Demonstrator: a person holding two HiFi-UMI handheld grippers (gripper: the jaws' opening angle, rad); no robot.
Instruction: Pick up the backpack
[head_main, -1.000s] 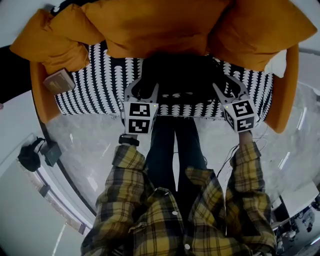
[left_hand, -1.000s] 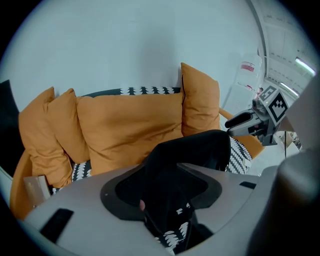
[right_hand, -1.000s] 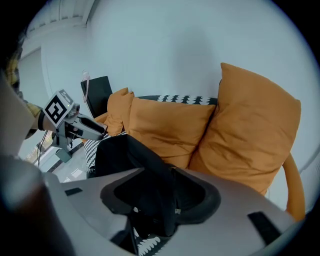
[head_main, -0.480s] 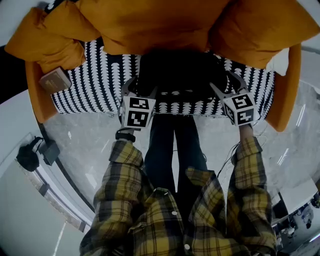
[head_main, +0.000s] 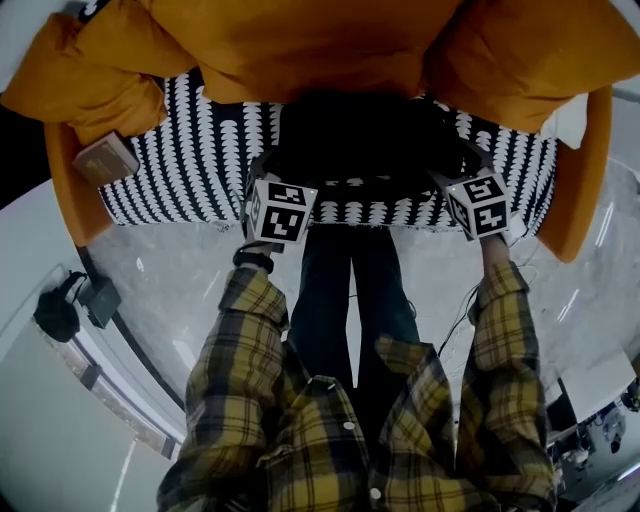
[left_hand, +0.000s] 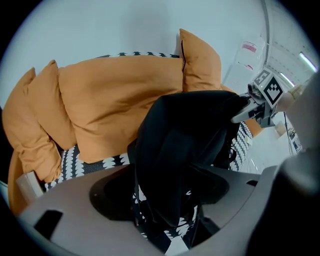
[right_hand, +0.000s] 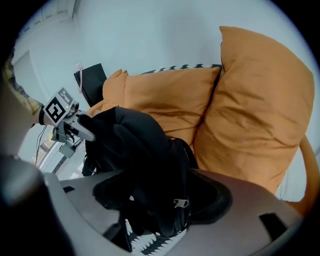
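Currently backpack (head_main: 360, 140) sits on the patterned sofa seat (head_main: 200, 160), against orange cushions (head_main: 330, 50). Left tool (head_main: 285, 170) and right tool (head_main: 455, 165) both opening wide, backpack fabric between each tool's jaws, apparently not pinched.

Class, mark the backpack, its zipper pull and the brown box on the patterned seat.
backpack (head_main: 362, 140), head view, middle of its black body.
zipper pull (right_hand: 179, 203), right gripper view, the metal tab.
brown box (head_main: 105, 158), head view, its top face.

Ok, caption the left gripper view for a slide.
Left gripper, jaws opening, straddling the black backpack against orange cushions.
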